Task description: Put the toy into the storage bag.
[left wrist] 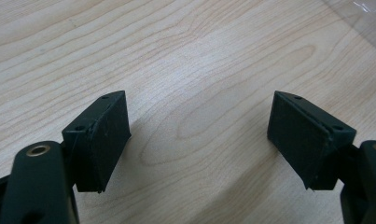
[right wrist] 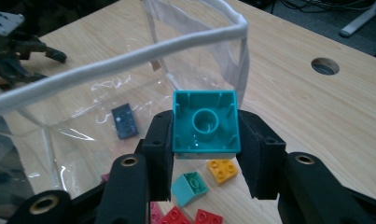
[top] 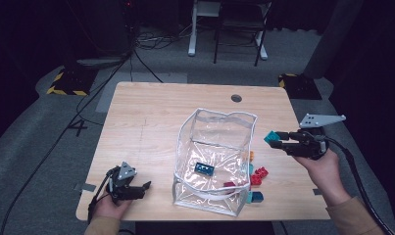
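Note:
My right gripper [top: 279,139] hangs in the air just right of the clear bag's [top: 214,156] upper rim, shut on a teal brick [top: 271,137]. In the right gripper view the teal brick [right wrist: 205,122] shows its hollow underside, pinched between the two pads of my right gripper [right wrist: 205,140], with the bag's white rim [right wrist: 129,58] ahead and a dark blue brick [right wrist: 125,120] lying inside the bag. My left gripper [top: 142,188] rests low at the table's front left, open. In its own view the left gripper [left wrist: 199,135] has only bare wood between its jaws.
Loose bricks lie on the table right of the bag: orange [right wrist: 223,169], pale teal [right wrist: 190,186], red [top: 259,175] and another teal [top: 256,197]. A round cable hole [top: 236,98] sits near the table's far edge. Chairs and cables stand on the floor beyond.

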Motion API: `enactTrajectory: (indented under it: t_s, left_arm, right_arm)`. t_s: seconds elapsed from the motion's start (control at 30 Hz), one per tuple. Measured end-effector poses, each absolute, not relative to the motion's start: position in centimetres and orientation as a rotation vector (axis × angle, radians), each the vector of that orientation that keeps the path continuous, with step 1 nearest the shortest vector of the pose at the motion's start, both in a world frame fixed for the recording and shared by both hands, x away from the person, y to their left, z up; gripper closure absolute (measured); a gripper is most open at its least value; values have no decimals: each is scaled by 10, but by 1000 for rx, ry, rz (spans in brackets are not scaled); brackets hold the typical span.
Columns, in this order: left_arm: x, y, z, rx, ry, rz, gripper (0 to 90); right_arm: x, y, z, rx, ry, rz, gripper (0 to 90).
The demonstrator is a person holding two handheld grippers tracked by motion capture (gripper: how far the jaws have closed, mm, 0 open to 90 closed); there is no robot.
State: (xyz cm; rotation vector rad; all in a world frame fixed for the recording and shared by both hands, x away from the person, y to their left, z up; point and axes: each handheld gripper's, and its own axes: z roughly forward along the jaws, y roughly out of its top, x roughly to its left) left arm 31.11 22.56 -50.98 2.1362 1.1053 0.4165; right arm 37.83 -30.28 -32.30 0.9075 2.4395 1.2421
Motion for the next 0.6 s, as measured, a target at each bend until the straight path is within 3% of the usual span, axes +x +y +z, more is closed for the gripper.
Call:
enactTrajectory:
  t_s: [0.6]
  left_arm:
    - [311,226,-510,2136,1105,416,213]
  right_arm:
    - [361,-275,-283,763,2461,1327,594]
